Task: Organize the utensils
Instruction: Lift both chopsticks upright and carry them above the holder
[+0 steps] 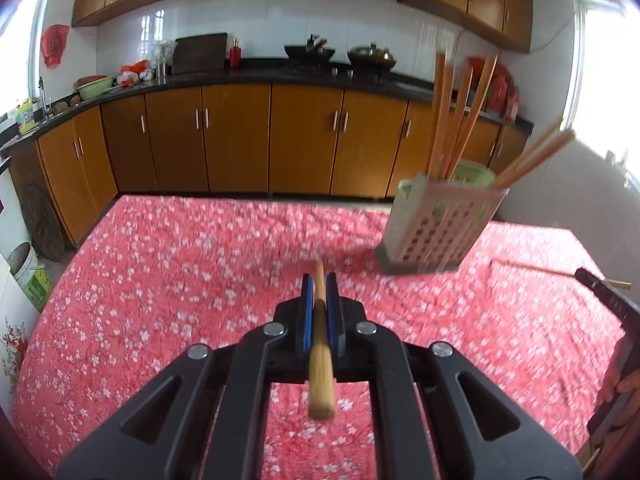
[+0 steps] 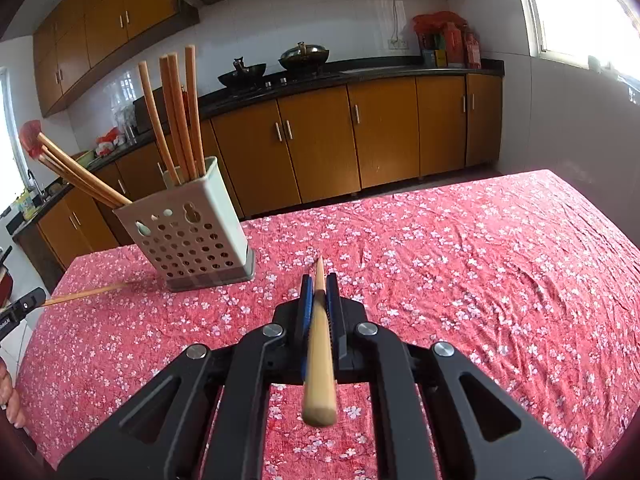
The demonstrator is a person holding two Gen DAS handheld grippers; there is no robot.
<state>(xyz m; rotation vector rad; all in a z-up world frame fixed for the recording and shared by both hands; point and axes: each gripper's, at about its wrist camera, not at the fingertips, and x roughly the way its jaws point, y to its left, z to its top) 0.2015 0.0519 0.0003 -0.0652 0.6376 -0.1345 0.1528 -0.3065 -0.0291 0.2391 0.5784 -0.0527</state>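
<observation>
My left gripper (image 1: 319,292) is shut on a wooden chopstick (image 1: 320,352) that runs back along the fingers, tip forward, above the red floral tablecloth (image 1: 180,272). My right gripper (image 2: 319,292) is shut on another wooden chopstick (image 2: 319,352) the same way. A perforated pale utensil holder (image 1: 440,224) stands ahead and to the right of the left gripper, with several chopsticks (image 1: 452,120) in it. In the right wrist view the holder (image 2: 192,236) is ahead to the left, with several chopsticks (image 2: 176,116). The right gripper shows at the left view's right edge (image 1: 600,284), the left gripper at the right view's left edge (image 2: 24,304).
The table carries a red cloth with white flowers. Behind it run orange kitchen cabinets (image 1: 240,136) under a dark counter with woks (image 1: 310,53) and bottles (image 2: 452,44). A bucket (image 1: 28,276) stands on the floor left of the table.
</observation>
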